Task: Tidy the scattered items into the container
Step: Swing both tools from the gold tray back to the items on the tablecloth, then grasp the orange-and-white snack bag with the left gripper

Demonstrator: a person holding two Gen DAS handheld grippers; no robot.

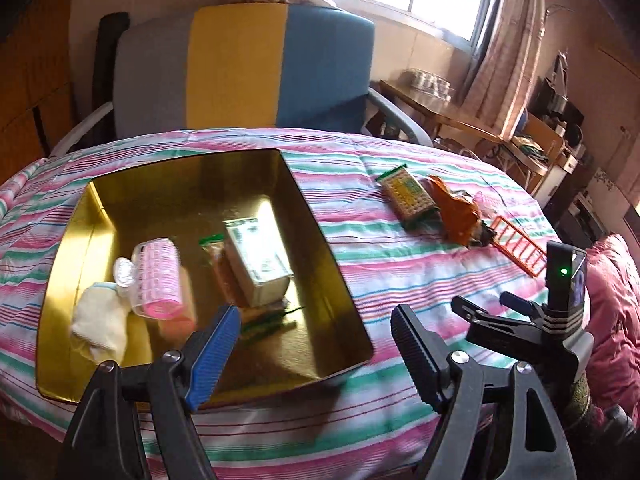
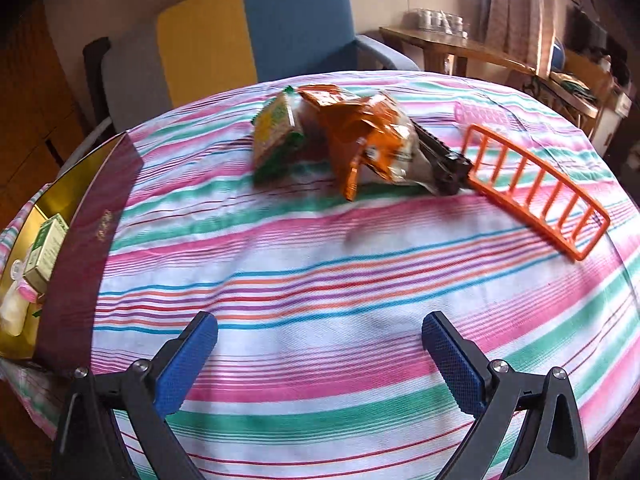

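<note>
Right wrist view: my right gripper (image 2: 320, 356) wide, empty, snack packs (image 2: 360, 136) ahead. Left gripper (image 1: 316, 344) wide too, empty, over container (image 1: 320, 216), ready for next grab.

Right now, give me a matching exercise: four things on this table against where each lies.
Things:
1. small carton
2. orange rack
3. orange snack bag
4. pink hair roller

Places:
A. on the cloth, far right of the clutter
B. in the gold box, beside a cream cloth
C. on the cloth, between a green packet and a black clip
D. in the gold box, on top of a packet

Pairs: 1-D, 2-A, 3-C, 4-B
</note>
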